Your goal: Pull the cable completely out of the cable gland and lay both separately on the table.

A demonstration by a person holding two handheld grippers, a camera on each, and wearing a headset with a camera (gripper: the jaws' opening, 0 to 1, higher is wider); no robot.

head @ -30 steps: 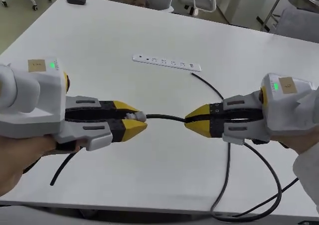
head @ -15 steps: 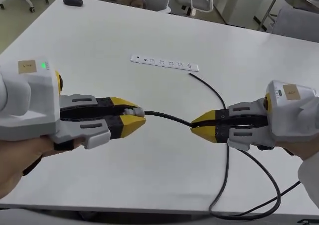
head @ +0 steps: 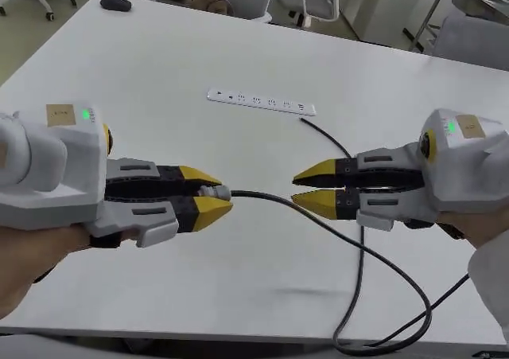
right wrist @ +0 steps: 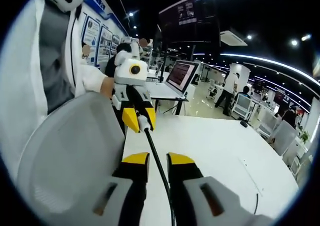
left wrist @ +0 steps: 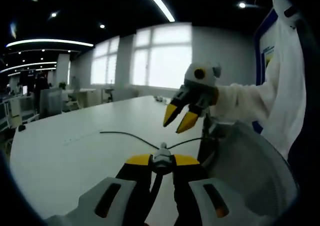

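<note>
The cable gland [head: 216,191], a small pale grey fitting with a rounded nose, was pinched between the yellow wedge-shaped tips of the left tool [head: 225,193], which was clamped tight on it over the white tabletop [head: 159,80]. From the gland's nose a thin, smooth black cable [head: 258,193] ran rightward, sagged toward the tabletop and swept off to the near right edge in a broad loop. The right tool [head: 294,189] faced the left one tip to tip, level with it and a little apart, with its jaws parted to a moderate gap. In the right gripper view the cable passed through that gap without being squeezed. Both tools had glossy white housings, black jaw bodies with grey side plates, and matte yellow tips. Each lay roughly horizontal and pointed inward, the left gripped from below by a bare hand [head: 32,255] and the right by a hand in a white sleeve [head: 493,271]. Beyond them a long, flat white power strip [head: 261,102] lay on the tabletop. A second black cable [head: 330,140] led from its right end, curved behind the right tool and ran on toward the near edge. A dark mouse [head: 116,1] sat at the far left corner of the smooth, matte surface.
</note>
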